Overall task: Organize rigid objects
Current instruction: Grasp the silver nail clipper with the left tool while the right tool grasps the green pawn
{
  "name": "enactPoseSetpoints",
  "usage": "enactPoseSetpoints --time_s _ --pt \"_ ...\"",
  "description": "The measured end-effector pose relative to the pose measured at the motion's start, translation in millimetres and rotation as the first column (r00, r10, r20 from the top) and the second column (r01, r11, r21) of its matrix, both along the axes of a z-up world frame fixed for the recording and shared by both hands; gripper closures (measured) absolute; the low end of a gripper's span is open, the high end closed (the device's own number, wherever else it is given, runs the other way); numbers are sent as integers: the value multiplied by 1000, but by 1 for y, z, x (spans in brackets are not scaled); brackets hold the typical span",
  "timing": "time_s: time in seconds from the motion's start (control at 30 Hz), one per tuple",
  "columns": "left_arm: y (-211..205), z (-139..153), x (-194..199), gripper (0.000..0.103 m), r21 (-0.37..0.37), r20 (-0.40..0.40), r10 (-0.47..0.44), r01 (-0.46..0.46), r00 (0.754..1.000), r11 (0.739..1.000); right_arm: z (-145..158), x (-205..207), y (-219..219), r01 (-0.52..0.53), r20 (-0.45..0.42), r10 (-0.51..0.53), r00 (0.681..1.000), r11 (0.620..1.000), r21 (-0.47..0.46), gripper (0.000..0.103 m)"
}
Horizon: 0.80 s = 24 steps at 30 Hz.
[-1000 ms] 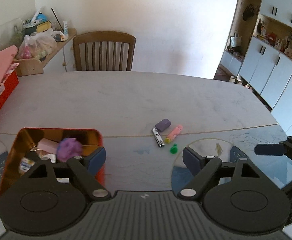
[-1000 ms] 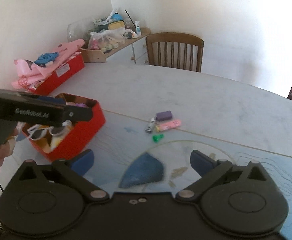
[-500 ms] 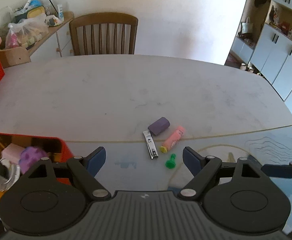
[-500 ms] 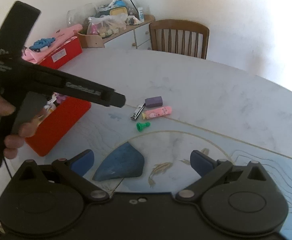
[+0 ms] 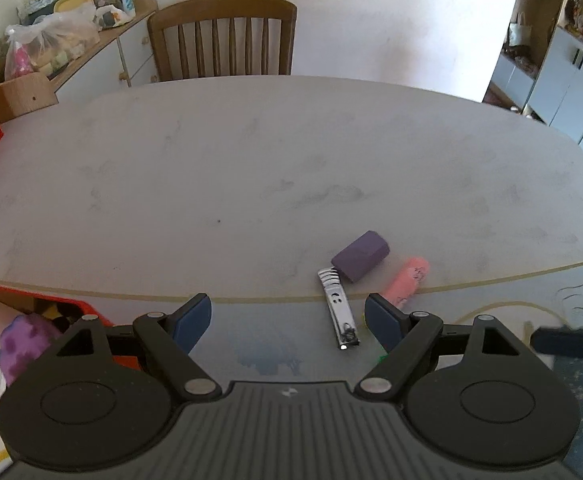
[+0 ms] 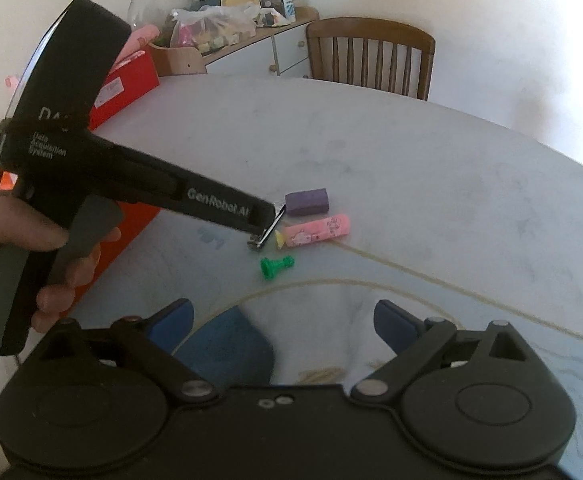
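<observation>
Reaching for the nail clipper [image 5: 338, 312], the left hand-held gripper [image 5: 287, 316] hangs wide open and empty just short of it; better to straddle its narrow sides than press on the lever. Purple block [image 5: 360, 255] and pink tube [image 5: 407, 280] lie touching beside it on the table [image 5: 251, 168]. Empty too, the right hand-held gripper [image 6: 283, 322] has just been narrowing. Legible: "GenRobot.AI", "Data Acquisition System".
</observation>
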State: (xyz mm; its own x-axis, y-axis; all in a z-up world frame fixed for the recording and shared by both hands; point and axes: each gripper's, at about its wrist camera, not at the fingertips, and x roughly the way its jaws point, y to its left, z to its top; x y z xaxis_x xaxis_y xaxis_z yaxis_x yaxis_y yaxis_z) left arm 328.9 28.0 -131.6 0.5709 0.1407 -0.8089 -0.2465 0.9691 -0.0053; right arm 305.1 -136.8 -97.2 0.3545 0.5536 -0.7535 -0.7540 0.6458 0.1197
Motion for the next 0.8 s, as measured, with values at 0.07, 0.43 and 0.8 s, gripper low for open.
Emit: enactPoseSetpoints --time_s 0.07,0.43,0.8 --pt "1 -3 2 19 0 -2 2 -2 1000 1000 -3 3 6 -12 10 12 1000 1000 -8 10" --pt "-2 -17 11 20 -1 -5 -33 33 999 999 -20 20 32 -68 35 70 997 996 -51 36" --pt "-17 -16 1 61 38 40 -111 109 993 993 -29 20 41 -103 96 107 990 994 -47 66"
